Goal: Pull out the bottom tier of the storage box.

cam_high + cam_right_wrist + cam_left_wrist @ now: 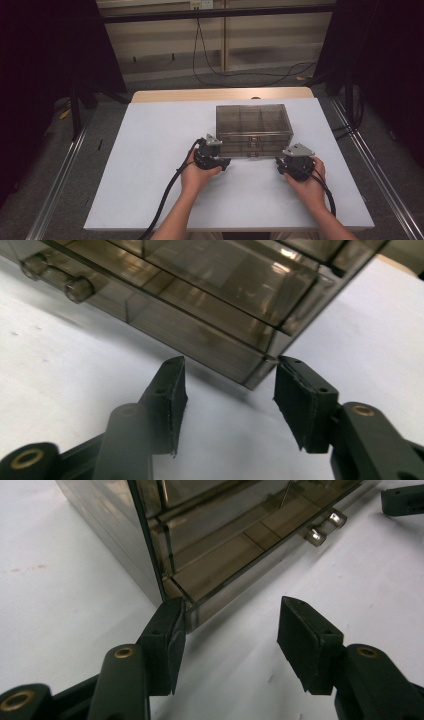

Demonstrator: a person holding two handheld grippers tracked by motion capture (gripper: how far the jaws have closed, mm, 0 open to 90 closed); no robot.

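Observation:
A smoky clear plastic drawer cabinet (253,128) stands on the white table, its drawer fronts facing the person. My left gripper (220,159) is open at the cabinet's front left bottom corner (187,605); the left jaw lies against that corner and the right jaw stands apart on the table side. My right gripper (281,161) is open at the front right bottom corner (257,375), with the corner tip just in front of the gap between its jaws. Small clear drawer knobs (316,535) (75,287) stick out from the front. The drawers look shut.
The white table top (150,150) has free room to the left of the cabinet and in front of it. A wooden edge (220,94) runs along the far side. Metal rails (60,175) flank the table, and a cable (205,60) hangs at the back wall.

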